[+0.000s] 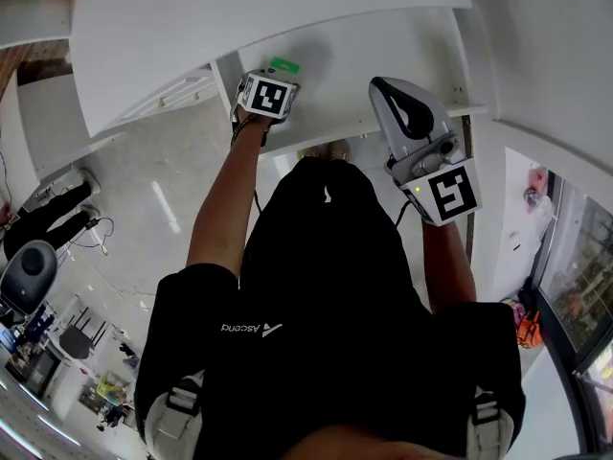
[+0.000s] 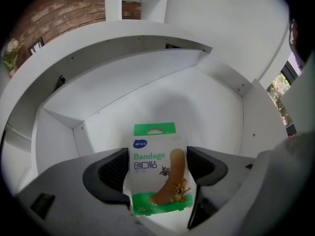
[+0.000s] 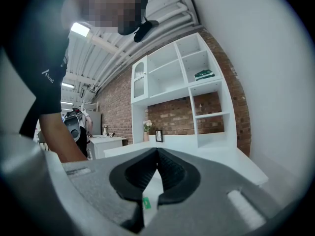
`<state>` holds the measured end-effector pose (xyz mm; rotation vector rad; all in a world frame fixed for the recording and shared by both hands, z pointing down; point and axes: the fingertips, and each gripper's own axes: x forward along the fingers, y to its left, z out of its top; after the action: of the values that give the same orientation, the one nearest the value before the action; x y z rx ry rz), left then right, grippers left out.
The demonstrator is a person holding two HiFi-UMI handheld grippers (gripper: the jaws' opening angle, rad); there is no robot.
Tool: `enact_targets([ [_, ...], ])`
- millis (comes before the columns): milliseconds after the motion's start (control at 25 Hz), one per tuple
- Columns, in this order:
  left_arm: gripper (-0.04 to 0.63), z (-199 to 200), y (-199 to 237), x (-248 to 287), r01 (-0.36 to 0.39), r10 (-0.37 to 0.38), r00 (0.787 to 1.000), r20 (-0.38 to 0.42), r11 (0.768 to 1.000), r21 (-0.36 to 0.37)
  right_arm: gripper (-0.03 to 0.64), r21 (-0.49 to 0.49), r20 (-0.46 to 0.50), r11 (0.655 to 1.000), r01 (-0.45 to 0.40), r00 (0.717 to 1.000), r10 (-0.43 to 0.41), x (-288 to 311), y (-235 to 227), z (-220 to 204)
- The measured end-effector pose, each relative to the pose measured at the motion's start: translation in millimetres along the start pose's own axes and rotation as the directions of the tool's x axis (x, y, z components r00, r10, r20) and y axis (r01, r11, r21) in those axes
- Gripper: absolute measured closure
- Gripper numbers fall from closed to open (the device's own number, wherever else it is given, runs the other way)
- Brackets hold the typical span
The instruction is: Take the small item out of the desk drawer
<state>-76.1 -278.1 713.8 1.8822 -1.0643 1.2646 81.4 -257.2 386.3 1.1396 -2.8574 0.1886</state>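
A white desk drawer (image 1: 383,56) stands pulled out at the top of the head view. On its floor lies a small bandage box (image 2: 156,168) with a green top and a cartoon print; its green tip (image 1: 283,65) shows past the marker cube. My left gripper (image 2: 155,167) reaches into the drawer (image 2: 206,97) with its jaws spread wide. The box sits between them, and the pads (image 2: 114,170) do not press on it. My right gripper (image 1: 400,103) is held outside the drawer to the right, tilted up, its jaws (image 3: 157,154) shut on nothing.
The white desk top (image 1: 192,27) runs left of the drawer. The drawer's side walls (image 2: 59,132) close in around the left gripper. A white shelf unit (image 3: 182,82) stands against a brick wall. A person in black (image 1: 48,218) and a chair (image 1: 29,271) are at far left.
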Motion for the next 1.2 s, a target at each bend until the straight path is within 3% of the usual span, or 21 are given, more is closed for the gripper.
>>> enact_targets([
  [440,0.252,-10,-9,-2,0.030,-0.030,1.000,-0.005,0.999,-0.035,0.615,0.004,-0.003,1.000,0.014,1.000,-0.014,2,2,-2],
  [640,0.252,-5,-21,-13,0.048,-0.047,0.998,0.036,0.999,-0.020,0.615,0.004,0.004,1.000,0.018,1.000,-0.018,-5,3,-4],
  [960,0.252,22,-31,-65,0.076,-0.081,0.983,0.166,0.996,0.036,0.615,0.000,0.013,1.000,0.017,1.000,-0.017,-2,14,2],
  [1200,0.252,43,-44,-127,0.081,-0.099,0.937,0.335,0.994,0.068,0.615,-0.018,0.044,1.000,0.018,0.999,-0.017,-3,23,17],
])
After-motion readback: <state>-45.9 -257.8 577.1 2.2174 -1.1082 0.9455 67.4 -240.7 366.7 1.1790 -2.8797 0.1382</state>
